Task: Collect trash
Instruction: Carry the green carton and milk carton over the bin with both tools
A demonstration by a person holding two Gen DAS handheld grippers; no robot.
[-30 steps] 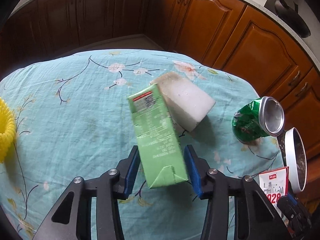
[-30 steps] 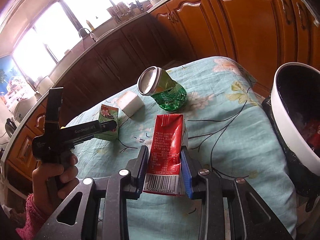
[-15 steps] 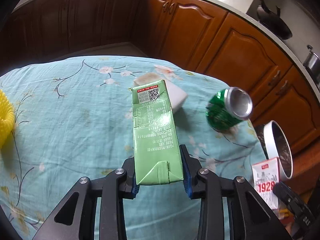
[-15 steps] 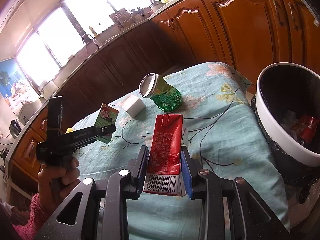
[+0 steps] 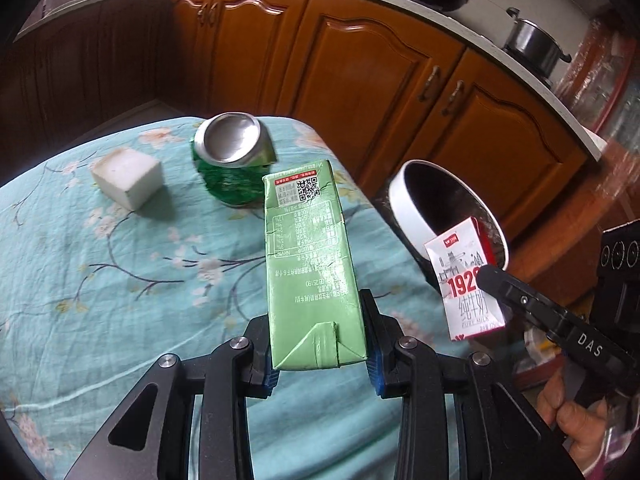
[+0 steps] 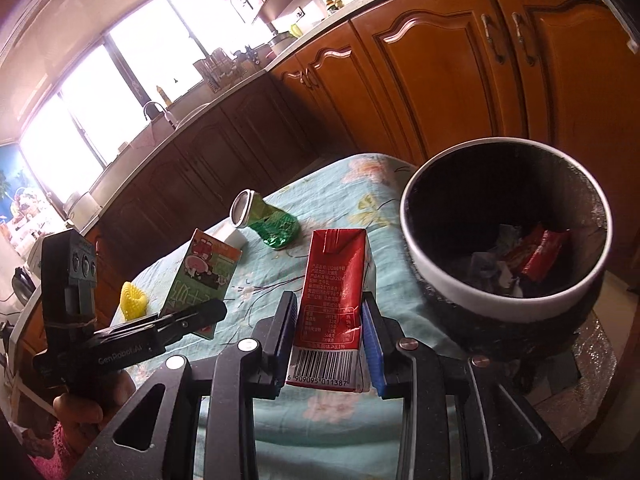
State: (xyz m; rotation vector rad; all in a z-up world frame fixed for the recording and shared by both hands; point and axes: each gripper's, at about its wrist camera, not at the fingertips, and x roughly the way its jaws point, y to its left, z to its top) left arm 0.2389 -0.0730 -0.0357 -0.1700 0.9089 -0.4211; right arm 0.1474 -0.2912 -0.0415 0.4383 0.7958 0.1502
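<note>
My left gripper [image 5: 316,312] is shut on a green drink carton [image 5: 304,264], held above the floral tablecloth [image 5: 120,280]. In the right wrist view the same green carton [image 6: 200,276] hangs tilted at the left. My right gripper [image 6: 330,304] is shut on a red milk carton [image 6: 336,280], close to the white-rimmed trash bin [image 6: 500,308]. The left wrist view shows the red carton [image 5: 464,280] just in front of the bin [image 5: 404,216]. Several wrappers lie inside the bin.
A crushed green can [image 5: 232,168] and a white foam block [image 5: 128,176] lie on the table's far side. A yellow foam net [image 6: 134,300] sits at the left. Wooden cabinets [image 5: 360,72] stand behind the table. A person's hands hold both gripper handles.
My left gripper closed on the green carton, lifted it off the cloth and swung right towards the bin. My right gripper carried the red carton closer to the bin.
</note>
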